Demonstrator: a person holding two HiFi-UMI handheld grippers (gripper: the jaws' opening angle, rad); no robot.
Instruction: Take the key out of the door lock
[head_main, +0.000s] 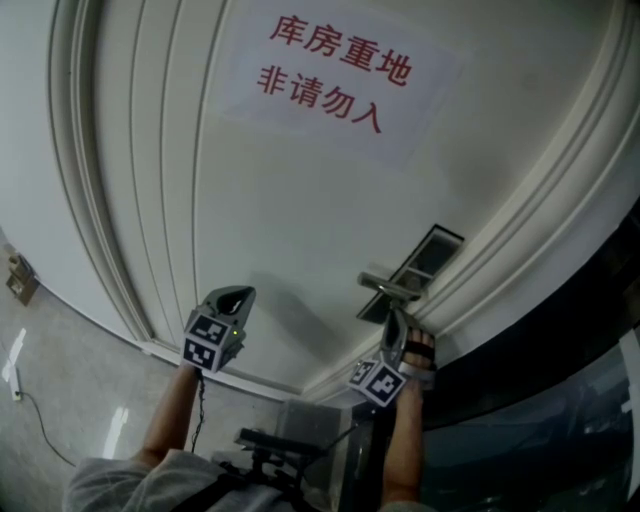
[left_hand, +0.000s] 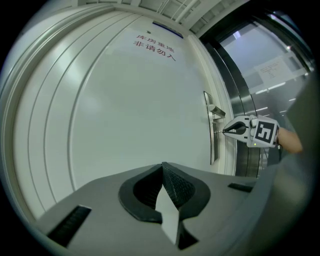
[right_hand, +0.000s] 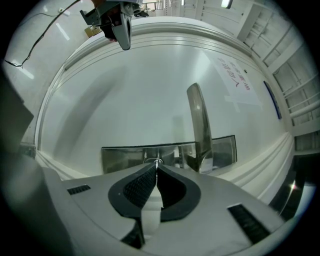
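Observation:
The white door (head_main: 300, 200) carries a metal lock plate (right_hand: 125, 157) with a lever handle (right_hand: 198, 120). My right gripper (right_hand: 157, 165) is shut with its tips against the keyhole, pinching the small metal key (right_hand: 157, 161). From the left gripper view the right gripper (left_hand: 224, 131) stands out level from the lock plate (left_hand: 212, 145), with the thin key (left_hand: 218, 131) bridging tip and plate. In the head view the right gripper (head_main: 393, 318) sits just under the handle (head_main: 390, 290). My left gripper (left_hand: 163, 166) is shut on nothing and hangs before the bare door panel, left of the lock (head_main: 238, 295).
A paper sign (head_main: 335, 75) with red characters is stuck on the upper door. A dark glass panel (head_main: 560, 380) runs along the door frame beside the lock. At the far left, a wall socket (head_main: 20, 280) and a cable (head_main: 30, 410) are near the floor.

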